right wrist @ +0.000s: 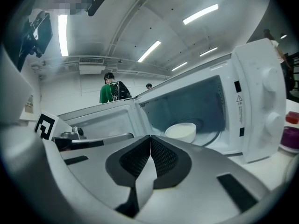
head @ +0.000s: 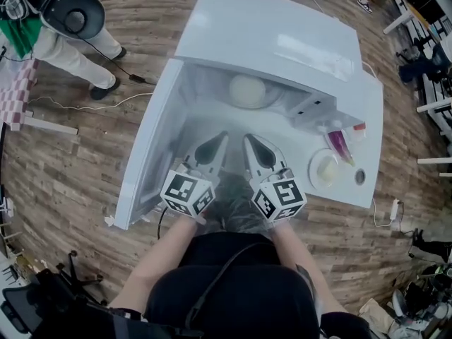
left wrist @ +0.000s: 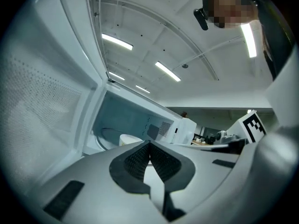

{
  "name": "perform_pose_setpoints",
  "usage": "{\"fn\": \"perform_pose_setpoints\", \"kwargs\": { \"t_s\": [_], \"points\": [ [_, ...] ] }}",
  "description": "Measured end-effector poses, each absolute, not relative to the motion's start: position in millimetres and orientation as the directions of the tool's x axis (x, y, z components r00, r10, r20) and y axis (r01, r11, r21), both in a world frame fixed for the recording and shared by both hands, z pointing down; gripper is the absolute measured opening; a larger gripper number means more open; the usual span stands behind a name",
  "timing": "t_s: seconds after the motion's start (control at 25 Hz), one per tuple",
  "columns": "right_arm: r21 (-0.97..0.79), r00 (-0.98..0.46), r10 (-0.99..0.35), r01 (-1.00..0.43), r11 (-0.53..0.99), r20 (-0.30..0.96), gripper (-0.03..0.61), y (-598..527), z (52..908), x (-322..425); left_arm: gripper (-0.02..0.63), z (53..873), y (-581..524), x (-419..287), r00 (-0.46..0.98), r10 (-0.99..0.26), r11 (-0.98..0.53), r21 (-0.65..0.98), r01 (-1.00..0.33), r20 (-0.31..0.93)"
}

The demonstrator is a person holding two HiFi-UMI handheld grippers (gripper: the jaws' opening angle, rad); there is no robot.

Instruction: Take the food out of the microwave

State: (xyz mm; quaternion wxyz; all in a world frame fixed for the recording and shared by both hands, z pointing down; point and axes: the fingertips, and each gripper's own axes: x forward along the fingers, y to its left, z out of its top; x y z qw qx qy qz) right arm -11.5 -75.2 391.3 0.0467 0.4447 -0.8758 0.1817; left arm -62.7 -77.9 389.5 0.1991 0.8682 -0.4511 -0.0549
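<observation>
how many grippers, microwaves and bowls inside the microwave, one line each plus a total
left gripper, right gripper: 2
microwave: 1
bowl: 1
total: 4

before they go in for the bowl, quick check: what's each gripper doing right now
Left gripper: closed, nothing between its jaws.
Right gripper: closed, nothing between its jaws.
</observation>
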Motion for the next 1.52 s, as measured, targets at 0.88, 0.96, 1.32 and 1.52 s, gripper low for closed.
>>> {"fn": "perform_pose_setpoints", "kwargs": {
  "t_s": [0.88, 0.96, 1.32, 1.52],
  "points": [
    [-0.168, -0.51, -0.783, -0.859, 0.483, 0.357, 0.02, -179, 415, 20, 0.011, 427, -179, -56, 0.522, -0.831, -0.405, 0.432, -0.806, 0.195],
    [-0.164, -0.499, -0.788, -0.865, 0.473, 0.361, 0.02, -185, 417, 22, 0.011, 429, -184, -58, 0.51, -0.836, -0.391, 0.433, -0.812, 0.201],
    [-0.19, -0.476, -0.791, -0.879, 0.437, 0.384, 0.121, -207, 428, 28, 0.099, 436, -204, -62, 0.484, -0.842, -0.362, 0.416, -0.834, 0.237],
    [-0.223, -0.469, -0.786, -0.883, 0.412, 0.403, 0.141, -215, 435, 30, 0.103, 436, -210, -63, 0.491, -0.84, -0.356, 0.448, -0.82, 0.231]
  ]
}}
